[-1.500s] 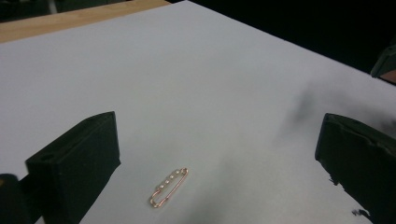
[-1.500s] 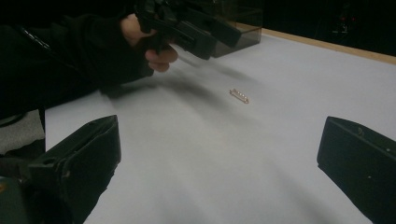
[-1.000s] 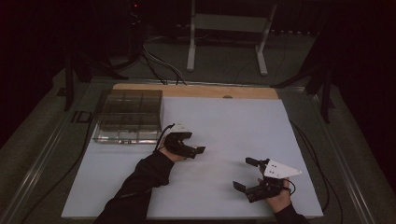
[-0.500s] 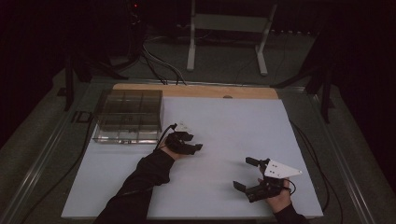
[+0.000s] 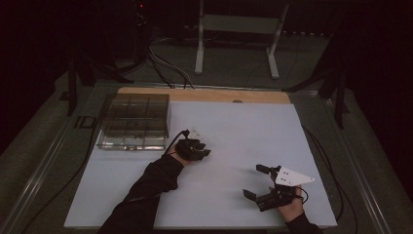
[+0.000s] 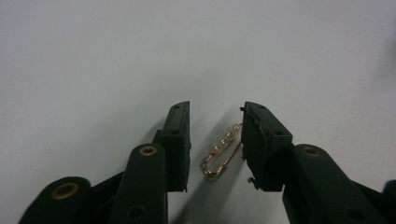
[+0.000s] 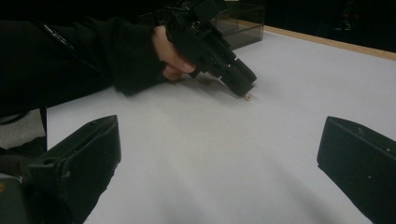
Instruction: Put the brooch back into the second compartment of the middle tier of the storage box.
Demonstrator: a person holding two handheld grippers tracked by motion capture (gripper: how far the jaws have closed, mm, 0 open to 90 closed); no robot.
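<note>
The left gripper [image 6: 215,133] is tipped down onto the white table [image 5: 234,126], its jaws parted a little, with a small gold pin [image 6: 223,153] lying flat between them. In the left gripper view the pin sits low in the middle of the frame, a row of tiny pearls along its upper bar. Its far end lies against or just under the right-hand jaw, while the left-hand jaw stands apart from it, so nothing is clamped. In the high view this gripper [image 5: 203,152] is left of centre, just beside the lower right corner of a clear compartment box [image 5: 134,121] that takes up the upper left of the table. A dark sleeve [image 5: 146,190] runs from it to the bottom edge.

The right gripper [image 5: 255,181] rests in the lower right of the high view, well apart from the pin, with its jaws spread wide and nothing between them. In the right gripper view, the pin [image 7: 247,97] shows as a small gold speck under the tip of the other gripper, above the middle of the frame.
</note>
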